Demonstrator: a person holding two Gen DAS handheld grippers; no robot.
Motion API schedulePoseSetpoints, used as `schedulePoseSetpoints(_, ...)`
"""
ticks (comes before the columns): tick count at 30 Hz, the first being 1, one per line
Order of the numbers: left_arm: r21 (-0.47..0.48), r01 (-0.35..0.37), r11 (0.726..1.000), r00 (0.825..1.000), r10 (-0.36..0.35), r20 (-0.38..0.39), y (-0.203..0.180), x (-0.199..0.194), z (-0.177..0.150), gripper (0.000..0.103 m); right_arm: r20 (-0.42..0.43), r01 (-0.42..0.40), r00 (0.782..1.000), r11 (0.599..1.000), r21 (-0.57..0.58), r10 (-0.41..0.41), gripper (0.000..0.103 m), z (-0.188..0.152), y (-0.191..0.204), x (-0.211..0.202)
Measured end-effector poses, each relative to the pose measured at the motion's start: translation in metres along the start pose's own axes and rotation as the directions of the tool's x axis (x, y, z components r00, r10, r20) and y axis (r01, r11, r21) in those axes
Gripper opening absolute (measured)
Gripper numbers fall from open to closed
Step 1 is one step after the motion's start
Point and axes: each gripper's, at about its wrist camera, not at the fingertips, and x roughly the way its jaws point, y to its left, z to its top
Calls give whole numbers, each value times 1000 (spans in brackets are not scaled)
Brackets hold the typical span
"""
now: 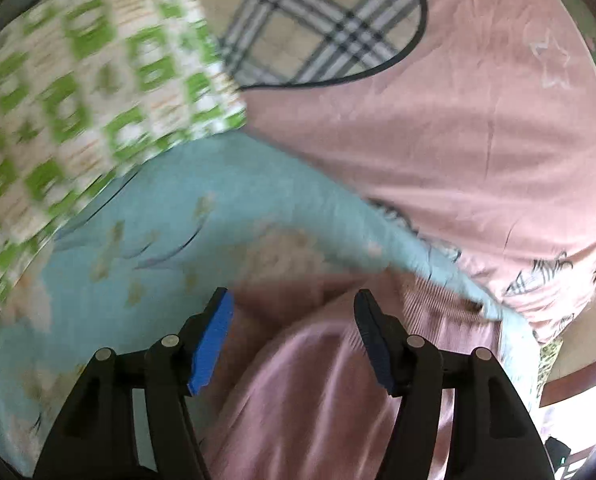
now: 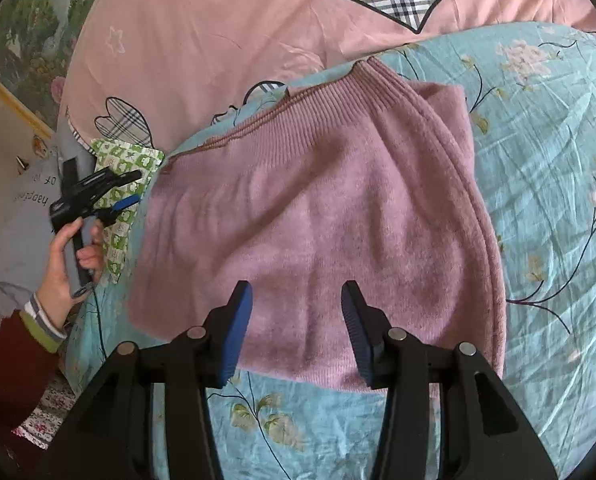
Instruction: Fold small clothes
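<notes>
Right wrist view shows you one mauve knitted garment [image 2: 318, 216], fuzzy with a ribbed band, folded flat on the teal floral bedspread [image 2: 546, 184] just ahead of your right hand-held gripper [image 2: 297, 334]. Its two blue-padded jaws stand apart, nothing clamped. Off to its left, your hand [image 2: 64, 264] holds the left hand-held gripper [image 2: 132, 188], jaws apart and empty, over one green-and-white patterned cloth [image 2: 128, 168]. Beyond lies one smooth pink quilt [image 2: 202, 40] with plaid patches.
</notes>
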Motion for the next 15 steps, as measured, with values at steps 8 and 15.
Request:
schedulePoseSetpoints(8, -60, 14, 998, 997, -18, -80, 33, -38, -106, 63, -30, -20, 999, 1000, 16, 21, 48, 2, 6, 25)
schedulePoseSetpoints(15, -195, -64, 979, 986, 32, -163, 55, -52, -194, 68, -20, -49, 999, 999, -13, 49, 48, 4, 29, 36)
